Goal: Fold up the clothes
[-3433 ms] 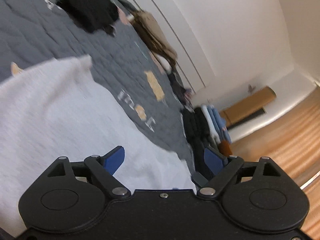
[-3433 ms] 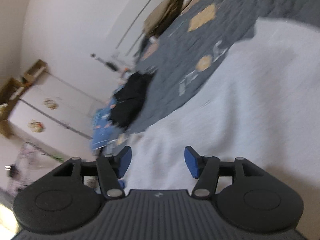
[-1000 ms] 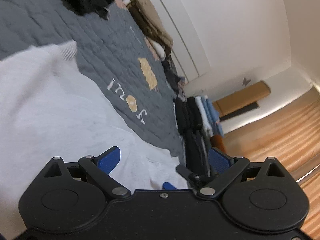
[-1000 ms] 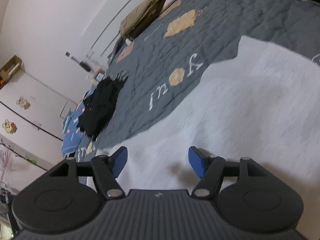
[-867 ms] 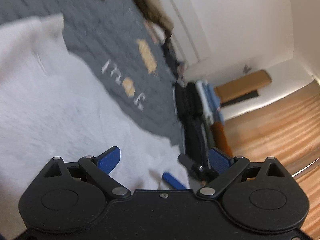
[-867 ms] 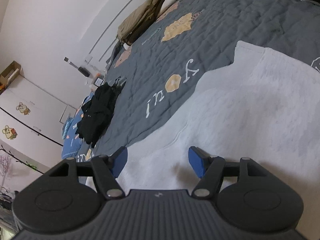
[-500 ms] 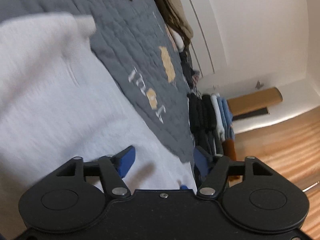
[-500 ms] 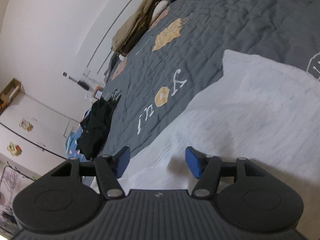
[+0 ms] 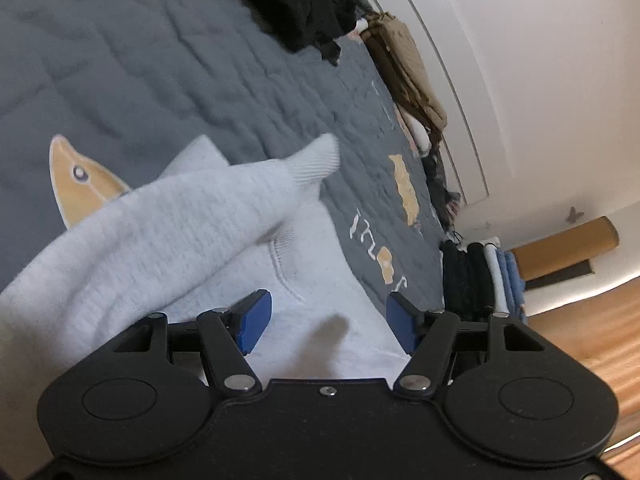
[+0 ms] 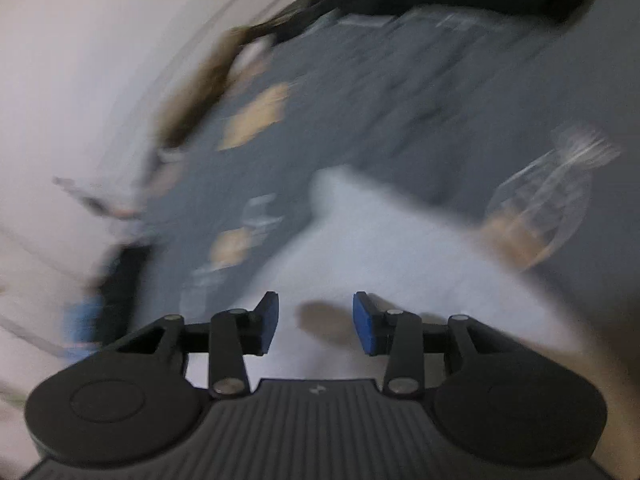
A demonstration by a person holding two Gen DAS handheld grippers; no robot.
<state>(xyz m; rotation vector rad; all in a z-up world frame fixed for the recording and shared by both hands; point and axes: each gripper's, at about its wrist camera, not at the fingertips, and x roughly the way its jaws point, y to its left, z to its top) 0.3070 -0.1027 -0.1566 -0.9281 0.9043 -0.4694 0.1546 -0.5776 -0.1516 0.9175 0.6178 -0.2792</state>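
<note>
Hovering over the white sweater (image 9: 168, 232), both grippers' fingers (image 9: 254, 318) gape empty.

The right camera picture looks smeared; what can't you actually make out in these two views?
- Right view: quilt print and far clothes, motion-blurred.
- Right view: sweater edges, smeared.
- Left view: sweater's near part, hidden by the gripper body.
- Left view: folded stack, too small to count.

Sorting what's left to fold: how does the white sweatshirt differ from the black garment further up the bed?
The white sweatshirt is pale and spread out by the left tool, one ribbed-cuff sleeve laid over its body. The black garment is dark, crumpled in a heap and far from that tool. Both lie on the grey quilt.
</note>
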